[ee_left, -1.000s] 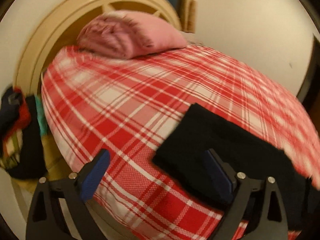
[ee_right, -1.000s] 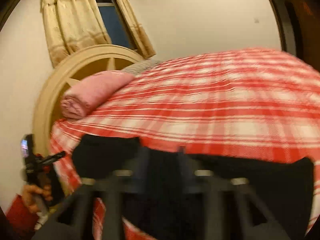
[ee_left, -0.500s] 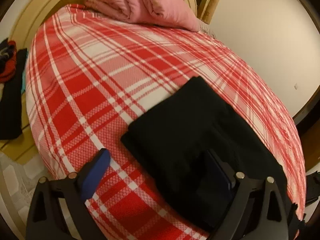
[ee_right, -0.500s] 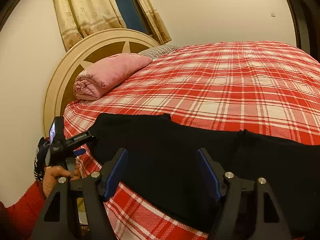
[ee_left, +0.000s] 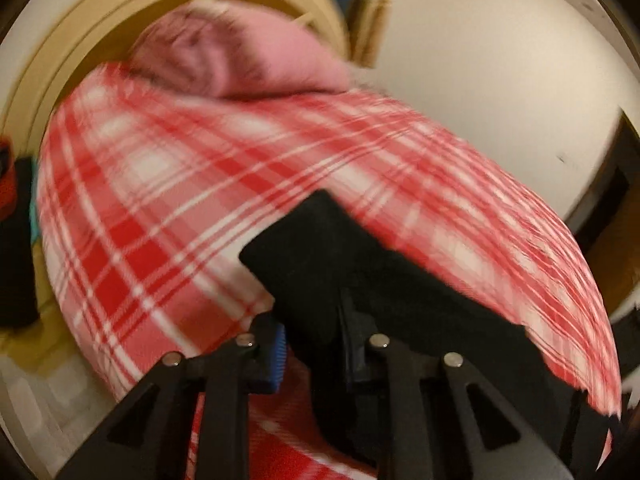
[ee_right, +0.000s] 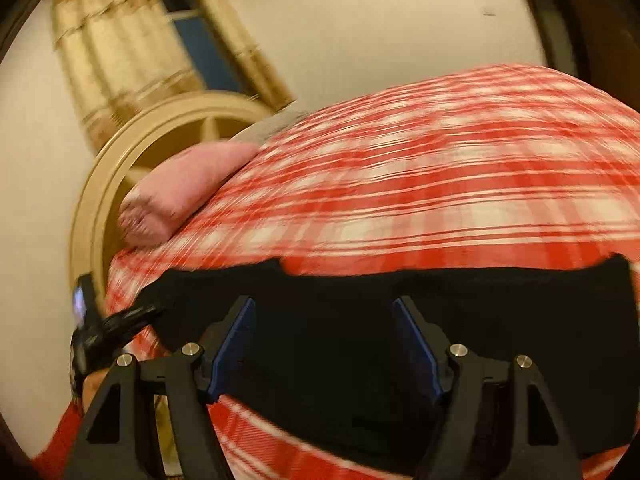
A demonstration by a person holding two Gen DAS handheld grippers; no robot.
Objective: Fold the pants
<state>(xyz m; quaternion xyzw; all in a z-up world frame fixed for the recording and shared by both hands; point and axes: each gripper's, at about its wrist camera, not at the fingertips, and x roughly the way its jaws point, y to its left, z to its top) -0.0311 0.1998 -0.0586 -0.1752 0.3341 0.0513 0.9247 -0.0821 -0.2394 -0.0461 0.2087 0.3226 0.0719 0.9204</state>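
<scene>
The black pants [ee_left: 360, 280] lie folded along the near edge of a bed with a red and white plaid cover [ee_left: 168, 184]. My left gripper [ee_left: 316, 344] is shut on the near edge of the pants at their left end. In the right wrist view the pants [ee_right: 340, 312] stretch across the front of the bed. My right gripper [ee_right: 324, 340] is open, its blue pads either side of the black cloth and just above it. The left gripper shows at the left of that view [ee_right: 120, 320]. Both views are blurred by motion.
A pink pillow [ee_left: 240, 56] lies at the head of the bed against a round cream headboard [ee_left: 52, 52]. Dark and red clothes [ee_left: 12, 216] hang at the left beside the bed. A curtained window [ee_right: 160, 40] is behind the headboard.
My left gripper has closed from wide open onto the near edge of the pants. My right gripper has stayed open over the pants. Both cameras have tilted and are moving.
</scene>
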